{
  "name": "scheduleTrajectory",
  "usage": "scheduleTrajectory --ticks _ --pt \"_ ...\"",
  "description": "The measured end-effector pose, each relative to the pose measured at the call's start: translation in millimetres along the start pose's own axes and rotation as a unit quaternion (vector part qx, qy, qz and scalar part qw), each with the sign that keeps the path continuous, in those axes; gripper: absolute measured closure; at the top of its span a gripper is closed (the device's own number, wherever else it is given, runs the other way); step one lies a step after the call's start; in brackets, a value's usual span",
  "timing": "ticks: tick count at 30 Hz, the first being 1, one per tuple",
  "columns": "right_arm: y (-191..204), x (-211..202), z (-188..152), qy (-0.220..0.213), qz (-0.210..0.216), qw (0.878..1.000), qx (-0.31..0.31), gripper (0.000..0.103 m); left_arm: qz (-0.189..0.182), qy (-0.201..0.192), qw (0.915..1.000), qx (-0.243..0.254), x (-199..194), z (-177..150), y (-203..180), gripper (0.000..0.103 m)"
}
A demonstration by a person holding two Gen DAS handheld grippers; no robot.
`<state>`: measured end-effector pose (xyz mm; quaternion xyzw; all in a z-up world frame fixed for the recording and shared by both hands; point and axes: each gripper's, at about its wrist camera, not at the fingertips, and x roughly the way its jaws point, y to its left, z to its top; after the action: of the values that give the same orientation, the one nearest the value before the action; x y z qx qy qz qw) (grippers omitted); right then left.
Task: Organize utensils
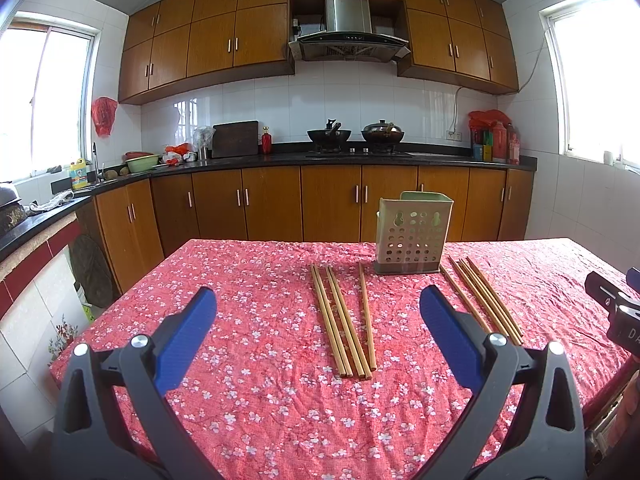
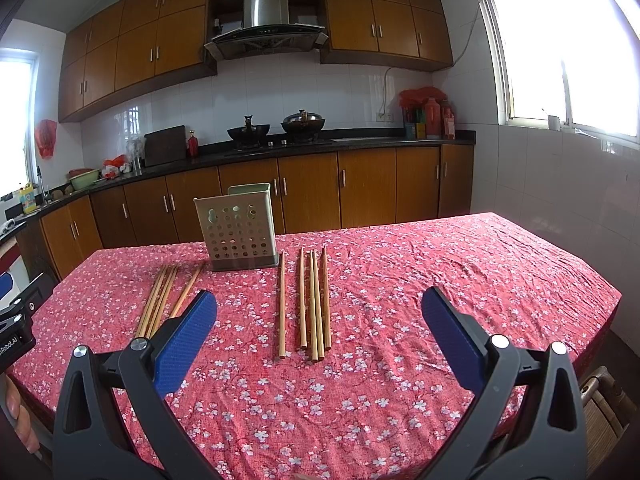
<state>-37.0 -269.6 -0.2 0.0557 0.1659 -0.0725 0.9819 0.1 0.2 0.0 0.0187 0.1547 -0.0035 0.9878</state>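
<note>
A pale green perforated utensil holder (image 1: pixel 412 236) (image 2: pixel 237 229) stands upright on the table's far side. Several wooden chopsticks lie left of it (image 1: pixel 344 320) (image 2: pixel 160 300) and several more lie right of it (image 1: pixel 480 296) (image 2: pixel 314 304). My left gripper (image 1: pixel 318 304) is open and empty, held above the table in front of the left group. My right gripper (image 2: pixel 320 308) is open and empty, held above the table in front of the right group. The right gripper's body shows at the left wrist view's right edge (image 1: pixel 616 304).
The table has a red floral cloth (image 1: pixel 260 400) (image 2: pixel 460 280). Kitchen counters with wooden cabinets (image 1: pixel 332 204) run behind it, with woks on a stove (image 1: pixel 356 136). A woven stool (image 2: pixel 600 412) sits at the table's right corner.
</note>
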Motion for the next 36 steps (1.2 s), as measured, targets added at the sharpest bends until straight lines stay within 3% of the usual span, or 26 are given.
scheduleTrajectory --ticks 36 --pt "-1.6 1.4 -1.8 0.001 0.0 1.0 0.001 0.002 0.0 0.001 1.0 0.0 0.0 0.0 0.0 0.004"
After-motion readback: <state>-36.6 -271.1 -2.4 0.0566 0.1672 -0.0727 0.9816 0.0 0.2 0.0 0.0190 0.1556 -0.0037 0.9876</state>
